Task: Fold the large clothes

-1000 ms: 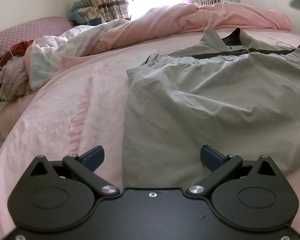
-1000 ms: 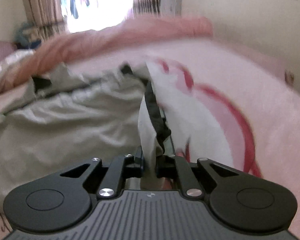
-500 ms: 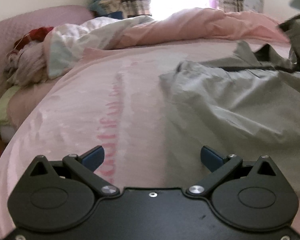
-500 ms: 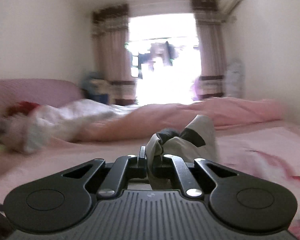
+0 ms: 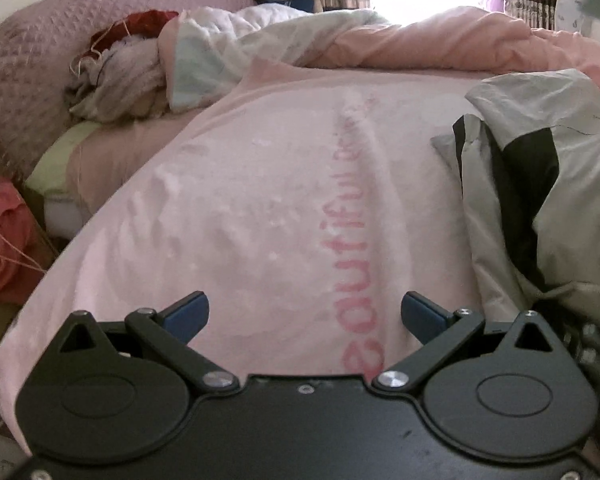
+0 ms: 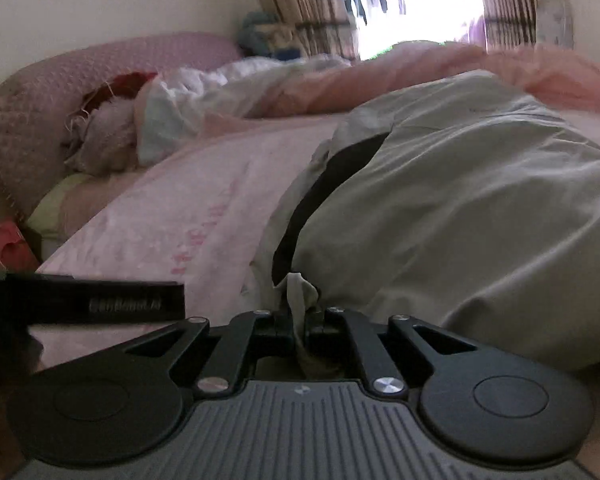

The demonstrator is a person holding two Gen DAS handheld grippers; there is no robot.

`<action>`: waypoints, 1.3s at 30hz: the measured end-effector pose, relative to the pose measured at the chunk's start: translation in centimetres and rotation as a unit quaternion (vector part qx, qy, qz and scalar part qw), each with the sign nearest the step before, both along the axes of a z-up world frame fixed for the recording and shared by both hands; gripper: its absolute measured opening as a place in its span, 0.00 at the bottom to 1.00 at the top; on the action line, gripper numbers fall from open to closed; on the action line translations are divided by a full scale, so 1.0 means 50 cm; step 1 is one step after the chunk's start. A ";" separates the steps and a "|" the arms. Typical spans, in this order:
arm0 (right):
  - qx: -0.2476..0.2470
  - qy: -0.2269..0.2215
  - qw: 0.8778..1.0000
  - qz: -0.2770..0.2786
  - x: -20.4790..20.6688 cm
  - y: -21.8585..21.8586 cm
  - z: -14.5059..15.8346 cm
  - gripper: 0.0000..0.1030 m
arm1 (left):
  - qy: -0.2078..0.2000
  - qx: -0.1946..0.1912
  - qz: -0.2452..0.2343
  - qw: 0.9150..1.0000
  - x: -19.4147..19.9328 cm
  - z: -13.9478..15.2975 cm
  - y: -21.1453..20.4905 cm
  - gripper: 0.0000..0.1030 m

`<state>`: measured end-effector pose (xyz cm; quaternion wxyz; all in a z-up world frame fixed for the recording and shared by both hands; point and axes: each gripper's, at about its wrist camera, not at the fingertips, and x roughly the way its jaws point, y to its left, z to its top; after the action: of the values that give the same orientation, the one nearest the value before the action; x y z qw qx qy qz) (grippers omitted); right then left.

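Left wrist view: the left gripper (image 5: 305, 311) hovers with its blue-tipped fingers (image 5: 188, 312) spread wide, grasping nothing, above a fuzzy pink blanket (image 5: 236, 216) printed with red lettering (image 5: 358, 272); "eautiful" can be read. The grey jacket (image 5: 556, 200), thin crinkled cloth with a black lining, lies bunched at the right. Far left, a quilted mauve headboard (image 5: 40, 60) backs a heap of clothes (image 5: 116, 80).

Right wrist view: the right gripper (image 6: 298, 322) is clenched on a fold of the grey jacket (image 6: 460, 208), which billows right over the blanket (image 6: 172, 220). A black bar (image 6: 100, 300) at near left bears blurred white lettering I cannot read.
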<state>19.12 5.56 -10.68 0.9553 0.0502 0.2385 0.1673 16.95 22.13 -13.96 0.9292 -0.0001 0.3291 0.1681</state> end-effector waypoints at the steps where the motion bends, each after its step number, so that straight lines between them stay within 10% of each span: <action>1: -0.005 0.006 1.000 0.011 -0.007 0.001 0.005 0.14 | 0.000 -0.005 -0.002 1.000 -0.001 0.002 -0.003 1.00; 6: 0.021 0.000 0.997 0.079 -0.077 -0.059 0.095 0.47 | -0.035 -0.036 -0.024 0.998 -0.008 0.069 -0.040 1.00; 9: 0.011 -0.060 0.998 0.020 -0.125 -0.135 0.147 0.01 | -0.079 -0.065 -0.046 0.994 -0.017 0.125 -0.080 1.00; 14: 0.006 -0.001 0.997 -0.071 -0.058 -0.276 0.103 0.00 | -0.110 -0.081 -0.141 0.981 -0.010 0.145 -0.197 1.00; 18: -0.050 0.036 0.996 -0.067 -0.009 -0.264 -0.006 0.00 | 0.048 0.009 -0.143 0.989 0.056 0.014 -0.282 1.00; 21: -0.017 0.048 0.998 -0.045 -0.020 -0.287 0.048 0.00 | 0.050 -0.072 -0.124 0.988 0.057 0.010 -0.235 1.00; 24: 0.009 -0.016 0.998 -0.062 -0.010 -0.312 0.124 0.00 | -0.011 -0.038 -0.100 0.994 0.064 0.087 -0.236 1.00; 28: 0.007 0.060 0.993 -0.096 0.085 -0.344 0.007 0.00 | -0.056 -0.062 -0.108 0.991 0.097 0.112 -0.232 1.00; 32: -0.049 -0.007 0.994 -0.101 0.054 -0.305 -0.004 0.00 | 0.066 -0.034 -0.089 0.993 0.184 0.041 -0.249 1.00; 35: -0.035 -0.089 0.989 -0.109 0.050 -0.305 0.067 0.00 | 0.006 -0.055 -0.095 0.994 0.201 0.121 -0.252 1.00; 39: 0.004 -0.062 0.989 -0.131 0.218 -0.319 0.093 0.00 | -0.105 -0.076 -0.116 0.985 0.257 0.162 -0.270 1.00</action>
<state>30.01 -10.41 -6.02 0.9818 0.0746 0.1690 0.0443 29.78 8.65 -5.87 0.9690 -0.0497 0.2396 0.0328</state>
